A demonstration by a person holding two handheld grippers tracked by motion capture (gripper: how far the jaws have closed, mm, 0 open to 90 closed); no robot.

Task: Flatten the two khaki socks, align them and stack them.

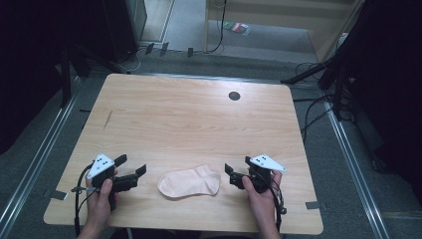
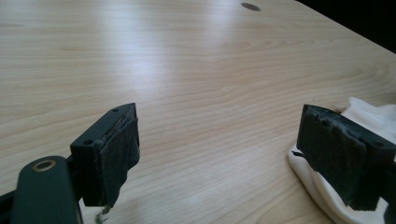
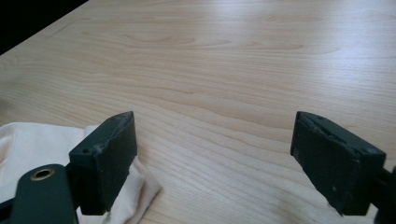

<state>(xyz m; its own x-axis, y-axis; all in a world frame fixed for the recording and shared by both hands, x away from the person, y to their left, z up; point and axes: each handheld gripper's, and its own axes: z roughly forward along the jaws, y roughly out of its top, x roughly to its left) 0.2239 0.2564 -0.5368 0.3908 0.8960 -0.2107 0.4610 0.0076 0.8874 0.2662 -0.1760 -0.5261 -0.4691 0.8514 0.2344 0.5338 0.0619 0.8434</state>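
A pale pink sock [image 1: 190, 182] lies flat near the front edge of the wooden table [image 1: 189, 119], between the two hands. My left gripper [image 1: 130, 166] sits just left of the sock, jaws wide apart with only bare wood between them. In the left gripper view the left gripper [image 2: 224, 154] has the sock [image 2: 373, 116] behind its right-hand jaw. My right gripper [image 1: 238, 169] stands just right of the sock, also open and empty. In the right gripper view the right gripper [image 3: 215, 158] has the sock [image 3: 37, 144] lying behind its left-hand jaw.
A dark round hole [image 1: 234, 95] sits in the tabletop toward the far right. Beyond the table are dark stands, cables [image 1: 318, 114] on the grey floor and a wooden cabinet [image 1: 298, 20].
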